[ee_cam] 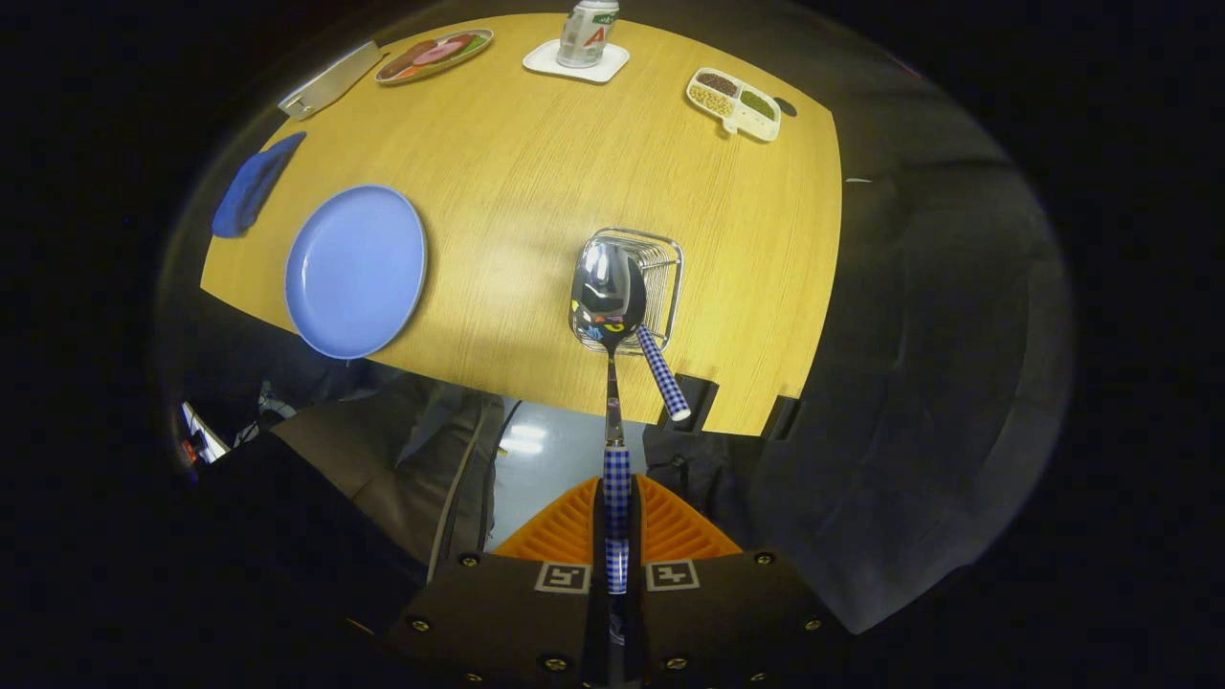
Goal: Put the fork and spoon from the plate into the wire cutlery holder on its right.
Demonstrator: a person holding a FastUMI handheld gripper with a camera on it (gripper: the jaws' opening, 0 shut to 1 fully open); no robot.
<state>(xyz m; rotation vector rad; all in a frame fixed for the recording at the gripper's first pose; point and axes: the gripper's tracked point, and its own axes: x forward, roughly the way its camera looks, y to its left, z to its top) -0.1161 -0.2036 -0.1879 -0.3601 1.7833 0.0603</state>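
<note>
My gripper [617,522] is shut on the blue-checked handle of the spoon [609,297], which points away from the fingers. The spoon's shiny bowl hangs over the wire cutlery holder [660,258] on the wooden table. A second checked handle, the fork's [662,371], leans out of the holder toward me. The blue plate [356,270] lies bare to the left of the holder.
At the table's far side are a compartment dish of beans [735,103], a can on a white coaster [579,57] and an oval plate of food [433,55]. A blue cloth [251,187] lies beyond the plate. A person's trouser legs [383,459] show below the table's near edge.
</note>
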